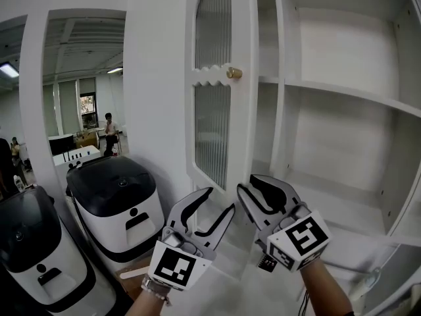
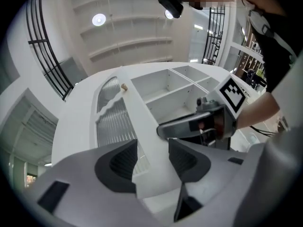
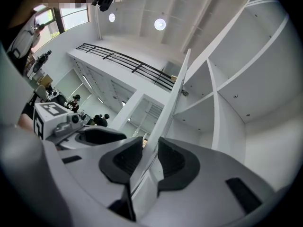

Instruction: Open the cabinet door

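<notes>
A white cabinet door with ribbed glass panels and a brass knob stands swung open from the cabinet, baring empty white shelves. The right hand-held gripper has the door's free edge low down. The right gripper view shows its two dark pads closed on that thin edge, one on each face, a hold the head view does not make plain. The left hand-held gripper sits just beside it, below the lower glass panel. Its own view shows the jaws spread wide, the door's white frame between them and neither pad pressing on it. That view also shows the right hand-held gripper from the side, with its marker cube. Only the head view shows two white machines with black lids standing left of the cabinet, and people in a bright room beyond. The right gripper view adds a black railing and round ceiling lights.
</notes>
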### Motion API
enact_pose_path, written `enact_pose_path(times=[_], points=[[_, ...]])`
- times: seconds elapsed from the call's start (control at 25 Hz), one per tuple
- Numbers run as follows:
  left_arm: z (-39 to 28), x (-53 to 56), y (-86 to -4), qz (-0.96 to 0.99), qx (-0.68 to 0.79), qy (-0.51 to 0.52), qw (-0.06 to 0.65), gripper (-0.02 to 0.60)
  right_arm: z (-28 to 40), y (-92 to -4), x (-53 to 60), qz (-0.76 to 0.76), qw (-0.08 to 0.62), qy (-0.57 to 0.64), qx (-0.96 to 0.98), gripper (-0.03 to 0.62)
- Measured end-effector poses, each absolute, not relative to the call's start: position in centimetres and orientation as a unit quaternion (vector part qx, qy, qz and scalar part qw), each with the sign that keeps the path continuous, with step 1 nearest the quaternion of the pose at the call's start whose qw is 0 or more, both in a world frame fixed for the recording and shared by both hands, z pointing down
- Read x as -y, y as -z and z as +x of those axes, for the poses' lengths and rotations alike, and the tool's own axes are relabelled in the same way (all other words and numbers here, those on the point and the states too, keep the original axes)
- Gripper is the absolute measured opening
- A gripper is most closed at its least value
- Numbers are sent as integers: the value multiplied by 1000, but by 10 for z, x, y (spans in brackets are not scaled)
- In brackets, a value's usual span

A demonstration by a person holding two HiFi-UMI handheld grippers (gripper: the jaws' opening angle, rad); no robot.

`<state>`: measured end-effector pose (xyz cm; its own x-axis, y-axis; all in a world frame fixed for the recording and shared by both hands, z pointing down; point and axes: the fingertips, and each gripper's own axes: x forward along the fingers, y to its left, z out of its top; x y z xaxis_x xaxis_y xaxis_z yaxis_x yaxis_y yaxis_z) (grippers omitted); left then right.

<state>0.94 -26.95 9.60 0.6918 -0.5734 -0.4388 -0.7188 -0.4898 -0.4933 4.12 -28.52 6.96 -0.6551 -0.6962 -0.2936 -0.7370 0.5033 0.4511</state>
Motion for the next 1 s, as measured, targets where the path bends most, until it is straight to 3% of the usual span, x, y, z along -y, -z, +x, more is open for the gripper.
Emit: enact_pose_path(times=[0.4,1.0], points=[[19,271,-150,-867,-397,-66,295,206,23,-69,273,-394,42,-283,-873,107],[-4,270,-160,-844,-437,-57,305,184,-17,-72,257,-359,47,-295,-884,106]])
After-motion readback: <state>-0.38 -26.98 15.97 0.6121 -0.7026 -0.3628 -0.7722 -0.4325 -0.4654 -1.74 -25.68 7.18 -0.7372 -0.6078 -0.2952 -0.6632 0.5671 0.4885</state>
